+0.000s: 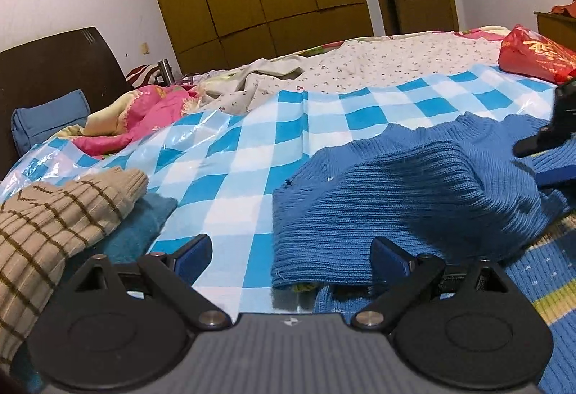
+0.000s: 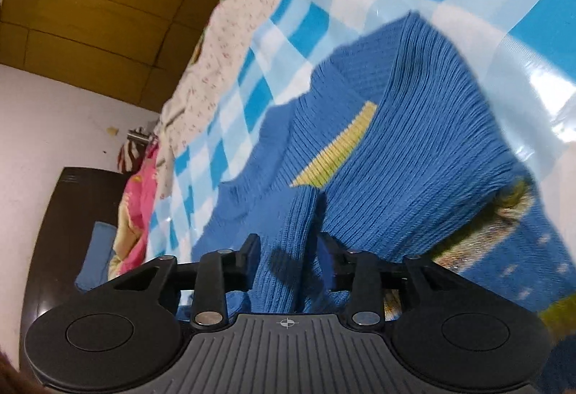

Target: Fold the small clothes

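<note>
sweater (image 1: 414,192): blue, yellow stripe | sheet (image 1: 252,142): blue-white check | folded knit (image 1: 54,214): beige, brown lines
</note>
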Demonstrator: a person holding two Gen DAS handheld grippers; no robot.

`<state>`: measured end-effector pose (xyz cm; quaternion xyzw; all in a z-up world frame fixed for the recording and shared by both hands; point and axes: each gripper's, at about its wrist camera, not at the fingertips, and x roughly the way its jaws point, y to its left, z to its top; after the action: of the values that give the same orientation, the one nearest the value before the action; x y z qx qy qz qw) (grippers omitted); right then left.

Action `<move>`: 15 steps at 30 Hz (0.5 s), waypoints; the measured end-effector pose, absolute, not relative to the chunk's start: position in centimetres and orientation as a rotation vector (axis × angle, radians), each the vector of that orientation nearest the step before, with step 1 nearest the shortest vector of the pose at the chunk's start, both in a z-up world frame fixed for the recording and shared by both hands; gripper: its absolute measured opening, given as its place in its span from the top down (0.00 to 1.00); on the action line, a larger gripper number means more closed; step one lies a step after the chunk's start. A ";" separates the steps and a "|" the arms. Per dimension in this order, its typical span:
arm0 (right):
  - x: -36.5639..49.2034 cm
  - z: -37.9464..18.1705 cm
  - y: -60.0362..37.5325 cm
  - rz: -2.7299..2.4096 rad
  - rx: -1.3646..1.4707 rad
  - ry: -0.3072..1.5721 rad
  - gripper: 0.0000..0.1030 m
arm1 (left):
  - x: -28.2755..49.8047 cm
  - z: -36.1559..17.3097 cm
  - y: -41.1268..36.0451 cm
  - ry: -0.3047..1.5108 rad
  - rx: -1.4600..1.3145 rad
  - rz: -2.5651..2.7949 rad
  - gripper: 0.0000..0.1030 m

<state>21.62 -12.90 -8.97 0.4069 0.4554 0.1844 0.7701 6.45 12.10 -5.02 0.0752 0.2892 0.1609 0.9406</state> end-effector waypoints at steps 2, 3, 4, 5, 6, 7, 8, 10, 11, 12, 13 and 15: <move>21.9 -9.1 -12.3 0.412 0.887 0.996 0.65 | 6.4 -5.1 12.2 0.589 0.151 0.326 0.00; 22.0 -9.1 -12.1 0.424 0.900 0.995 0.65 | 6.4 -5.1 12.3 0.589 0.148 0.326 0.00; 22.1 -9.0 -11.9 0.437 0.912 0.991 0.65 | 6.4 -5.2 12.4 0.590 0.143 0.325 0.00; 22.2 -9.0 -11.7 0.444 0.914 0.986 0.65 | 6.4 -5.2 12.4 0.591 0.141 0.324 0.00; 22.3 -9.0 -11.6 0.437 0.911 0.982 0.69 | 6.5 -5.1 12.5 0.593 0.142 0.324 0.00; 22.4 -8.9 -11.4 0.430 0.906 0.978 0.73 | 6.6 -5.1 12.4 0.594 0.146 0.323 0.00; 22.6 -8.8 -11.3 0.432 0.905 0.976 0.87 | 6.7 -5.0 12.4 0.591 0.154 0.324 0.00; 22.5 -7.9 -11.6 0.446 0.915 0.946 0.88 | 7.0 -4.5 12.4 0.579 0.168 0.329 0.00; 22.2 -7.1 -11.9 0.453 0.917 0.920 0.90 | 7.2 -4.2 12.5 0.571 0.169 0.332 0.00; 21.9 -6.0 -12.5 0.462 0.922 0.879 0.91 | 7.5 -3.9 12.6 0.562 0.165 0.335 0.00; 21.4 -4.8 -13.1 0.470 0.923 0.830 0.91 | 7.7 -3.5 12.7 0.553 0.157 0.338 0.00; 20.3 -2.7 -14.6 0.470 0.917 0.733 0.92 | 8.2 -3.1 12.8 0.539 0.142 0.346 0.00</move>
<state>20.25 -14.63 -2.69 0.4286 0.3427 0.2195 0.8067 8.19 12.75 -3.08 0.0698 0.2645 0.1701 0.9467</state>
